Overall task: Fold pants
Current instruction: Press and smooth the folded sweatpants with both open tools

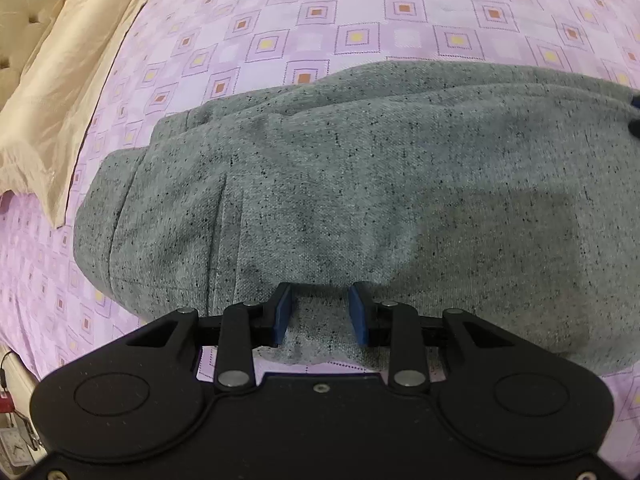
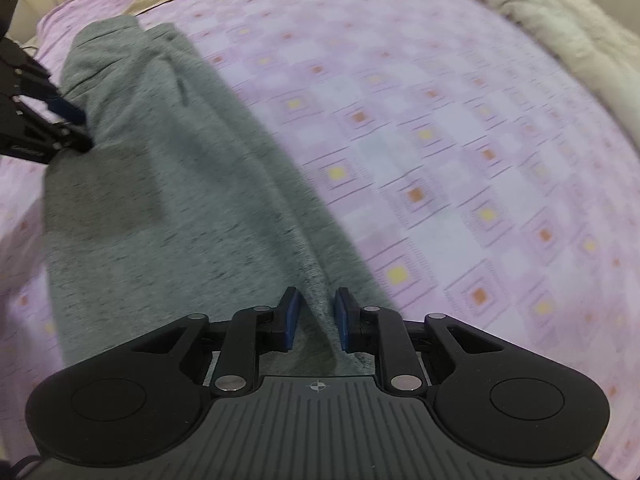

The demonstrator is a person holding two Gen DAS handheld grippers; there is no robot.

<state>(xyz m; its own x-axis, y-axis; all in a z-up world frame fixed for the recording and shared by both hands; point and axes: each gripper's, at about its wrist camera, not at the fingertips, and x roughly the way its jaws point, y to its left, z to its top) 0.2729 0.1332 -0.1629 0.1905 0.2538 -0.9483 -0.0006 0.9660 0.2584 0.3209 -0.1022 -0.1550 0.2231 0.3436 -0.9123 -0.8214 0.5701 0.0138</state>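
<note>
Grey speckled pants (image 1: 360,184) lie folded lengthwise on a purple checked bedsheet (image 1: 360,12). My left gripper (image 1: 320,316) hovers at their near edge, its blue pads apart, with flat fabric between them but not pinched. In the right wrist view the pants (image 2: 160,184) run as a long strip away to the upper left. My right gripper (image 2: 316,320) is shut on a raised ridge of the pants' fabric at their near end. The left gripper (image 2: 76,120) shows at the far left of that view, against the pants' edge. A dark bit of the right gripper (image 1: 634,116) peeks in at the right border of the left wrist view.
A beige satin cloth (image 1: 72,60) lies along the left side of the bed beside a tufted headboard (image 1: 20,20). A cream blanket (image 2: 560,20) is bunched at the far right. Bare bedsheet (image 2: 440,140) stretches to the right of the pants.
</note>
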